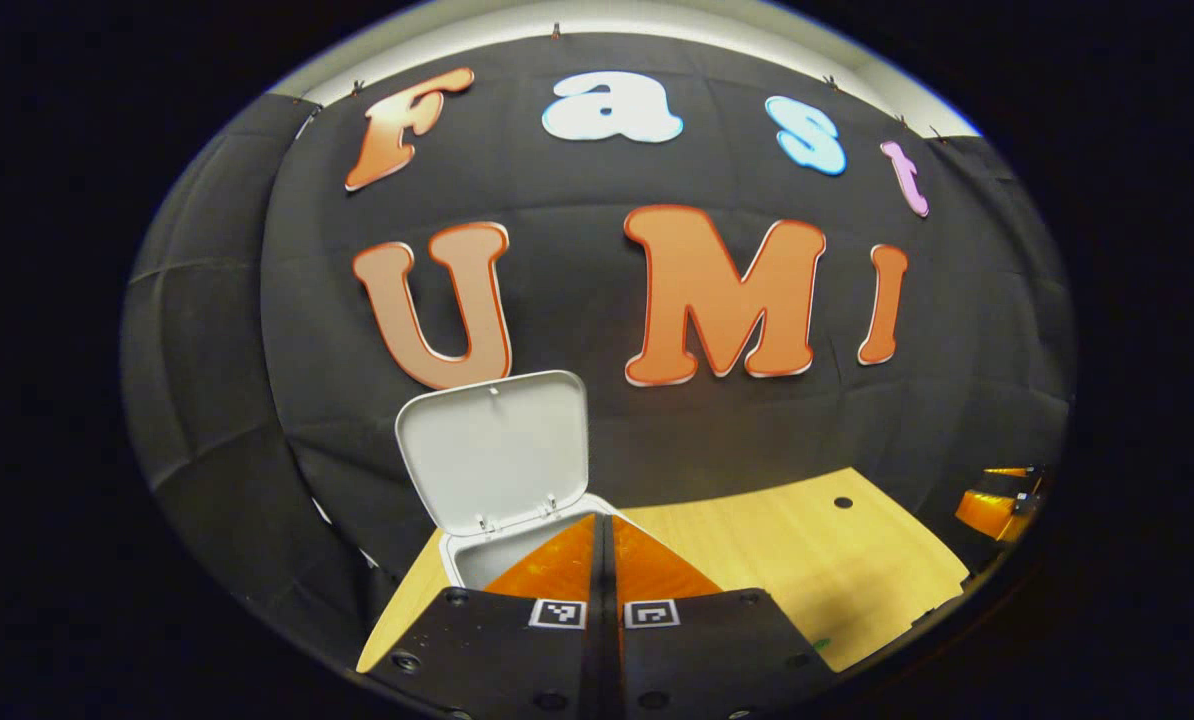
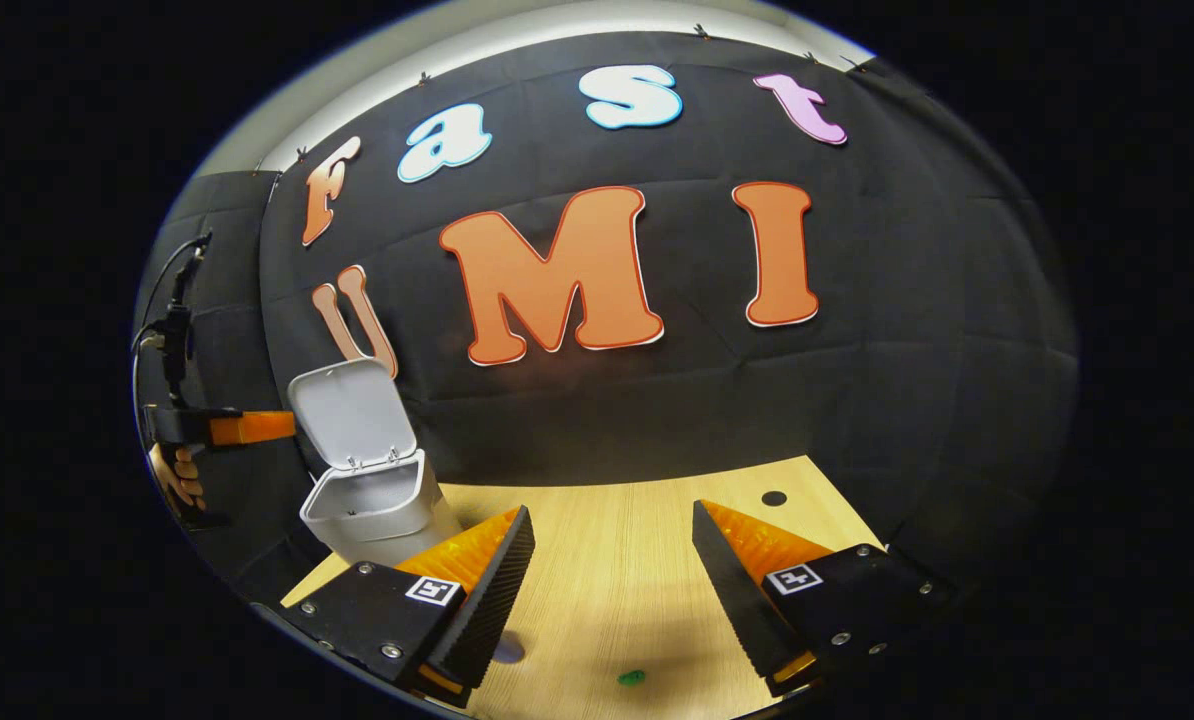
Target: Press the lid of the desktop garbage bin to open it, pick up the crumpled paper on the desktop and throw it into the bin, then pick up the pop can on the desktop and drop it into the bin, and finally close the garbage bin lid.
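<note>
Wood-grain desktop (image 2: 637, 560), pale, with one dark round hole near its far edge, lies under both tools.

Left gripper (image 1: 602, 560): fingers pressed flat together, nothing between them, tips pointing at the near rim of the bin. In the right gripper view it shows at the far left, held by a hand (image 2: 179, 478), level with the raised lid and apart from it.

Right gripper (image 2: 612, 560): fingers spread wide, empty, hovering low over bare desktop, well apart from the bin.

Garbage bin (image 2: 372, 515): white, at the left end of the desktop near the black wall. Lid (image 1: 497, 450) stands upright on its hinge, inner face toward the left gripper; mouth open. Contents cannot be seen from either angle.

Small green speck (image 2: 631, 678): on the desktop close below the right gripper; too small to name.

Crumpled paper, pop can: neither can be made out on the visible stretch of desktop.

Status, as a judgement: lid-opening step done. With both grippers empty and no paper or can seen on the wood, both items may be in the bin already, though the hidden interior leaves that unconfirmed. Closing the lid is certainly left, and the left gripper, closed and nearest the lid, looks best placed for it.
</note>
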The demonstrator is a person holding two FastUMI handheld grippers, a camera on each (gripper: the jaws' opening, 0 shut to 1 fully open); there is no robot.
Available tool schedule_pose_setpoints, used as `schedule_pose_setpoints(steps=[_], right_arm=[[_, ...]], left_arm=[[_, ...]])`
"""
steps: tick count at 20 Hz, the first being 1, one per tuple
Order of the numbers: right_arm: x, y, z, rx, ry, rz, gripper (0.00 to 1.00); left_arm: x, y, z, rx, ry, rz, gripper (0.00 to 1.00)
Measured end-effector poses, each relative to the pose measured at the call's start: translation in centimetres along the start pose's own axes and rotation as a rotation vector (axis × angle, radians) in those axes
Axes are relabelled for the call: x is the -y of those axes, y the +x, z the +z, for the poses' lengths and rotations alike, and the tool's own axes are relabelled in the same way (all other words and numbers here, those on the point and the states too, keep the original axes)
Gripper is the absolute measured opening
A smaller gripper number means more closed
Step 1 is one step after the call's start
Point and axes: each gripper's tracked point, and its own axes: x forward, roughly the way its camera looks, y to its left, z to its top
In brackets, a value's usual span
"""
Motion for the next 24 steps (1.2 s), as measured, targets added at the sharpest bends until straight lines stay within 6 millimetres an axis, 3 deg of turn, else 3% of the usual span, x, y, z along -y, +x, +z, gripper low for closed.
schedule_pose_setpoints(steps=[4,5,6,9,14,16,19,20,24], right_arm=[[0.0,-0.3,-0.1,-0.003,-0.007,-0.003,0.95],[-0.2,-0.4,0.0,-0.001,0.003,0.008,1.00],[-0.4,-0.4,0.1,0.001,0.015,0.016,0.95],[-0.5,-0.3,-0.1,-0.010,0.016,0.019,0.95],[-0.7,-0.5,0.2,-0.002,-0.010,0.016,0.95],[-0.7,-0.5,0.0,-0.007,-0.012,0.017,0.95],[-0.9,-0.4,-0.3,-0.020,-0.022,0.016,0.95],[-1.0,-0.3,-0.6,-0.028,-0.021,0.023,0.95],[-1.2,0.1,-1.9,-0.073,-0.030,0.029,0.95]], left_arm=[[0.9,-1.2,0.2,0.047,-0.056,-0.031,0.00],[0.9,-1.3,0.2,0.053,-0.068,-0.035,0.00],[0.8,-1.4,0.0,0.058,-0.076,-0.030,0.00],[0.1,-1.5,-1.1,0.047,-0.069,0.008,0.00],[0.9,-1.3,-1.7,0.059,-0.090,-0.025,0.01],[1.3,-1.7,-1.9,0.065,-0.130,-0.043,0.19],[1.0,-1.1,-1.7,0.088,-0.160,-0.031,0.96],[0.6,-1.7,-1.8,0.094,-0.155,-0.020,0.93],[0.2,-1.4,-2.5,0.093,-0.142,-0.004,0.94]])
